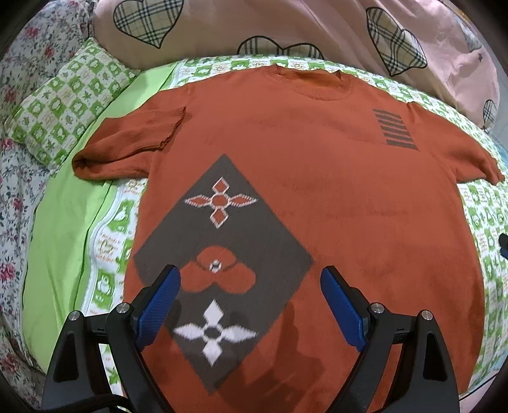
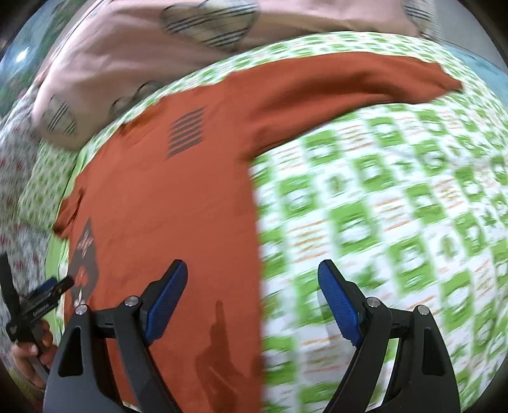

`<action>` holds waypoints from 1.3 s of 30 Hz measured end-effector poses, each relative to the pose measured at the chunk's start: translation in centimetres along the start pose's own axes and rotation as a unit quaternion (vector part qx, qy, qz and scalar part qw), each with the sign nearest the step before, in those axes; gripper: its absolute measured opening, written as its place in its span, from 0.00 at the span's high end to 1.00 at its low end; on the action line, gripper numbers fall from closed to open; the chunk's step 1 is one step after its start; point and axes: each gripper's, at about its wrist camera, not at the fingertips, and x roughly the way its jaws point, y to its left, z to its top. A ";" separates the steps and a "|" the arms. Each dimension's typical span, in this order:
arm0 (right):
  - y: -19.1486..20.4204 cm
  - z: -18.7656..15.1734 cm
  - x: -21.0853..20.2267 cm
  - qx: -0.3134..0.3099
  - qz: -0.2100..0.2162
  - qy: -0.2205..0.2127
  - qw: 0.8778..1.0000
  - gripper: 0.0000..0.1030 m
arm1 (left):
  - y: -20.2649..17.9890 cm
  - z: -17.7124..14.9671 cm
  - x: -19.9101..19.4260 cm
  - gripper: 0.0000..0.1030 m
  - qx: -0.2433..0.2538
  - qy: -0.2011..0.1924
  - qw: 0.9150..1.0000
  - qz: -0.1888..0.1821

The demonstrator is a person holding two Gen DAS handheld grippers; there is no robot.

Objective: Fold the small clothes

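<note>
Sweater: my orange sweater [image 1: 317, 190] lies flat and face up on the bed sheet [image 1: 476, 216], the green and white one with small squares. I take the sweater as the landmark for all places below.
Collar: the round collar [image 1: 309, 79] is on the far side of the sweater, toward the pink blanket [image 1: 285, 28].
Sleeves: 2 short sleeves are spread to the sides. The left sleeve [image 1: 127, 149] has a small fold near its shoulder; the right sleeve [image 2: 365, 79] lies long and straight on the sheet.
Pattern: a dark diamond [image 1: 222, 254] with 3 flower shapes is on the left lower part of the sweater. A block of dark stripes [image 1: 395, 128] is on the right chest.
My left gripper: my left gripper [image 1: 250, 305] is above the lower hem of the sweater, over the diamond. Its 2 blue fingers [image 1: 158, 305] are wide apart and hold nothing.
My right gripper: my right gripper [image 2: 254, 305] is above the right side edge of the sweater, one finger over the orange cloth and one over the sheet. Its fingers are also wide apart, with nothing between them. This view is blurred.
Pillow: a green checked pillow [image 1: 66, 101] lies beyond the left sleeve.
Hand: in the right view, my hand [image 2: 31, 346] shows at the left of the sweater, on the left tool.
</note>
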 end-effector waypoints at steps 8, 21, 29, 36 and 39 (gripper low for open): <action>-10.3 6.3 -1.2 0.071 -0.062 -0.063 0.994 0.18 | -1.6 3.7 1.6 0.12 0.001 -0.005 1.000 -0.003; -26.1 16.2 0.3 0.264 -0.066 -0.149 0.951 0.26 | -4.2 5.5 4.1 0.12 0.003 0.016 1.000 0.000; -30.5 18.4 2.0 0.319 -0.051 -0.157 0.933 0.88 | -3.9 5.4 4.8 0.12 0.010 0.027 1.000 0.007; -22.9 19.7 -1.3 0.210 -0.012 -0.192 0.958 0.93 | -3.0 6.4 4.9 0.12 0.002 0.021 1.000 -0.014; -15.9 19.6 -2.1 0.143 0.039 -0.186 0.971 0.93 | -2.3 6.6 5.1 0.12 -0.007 0.023 0.999 -0.028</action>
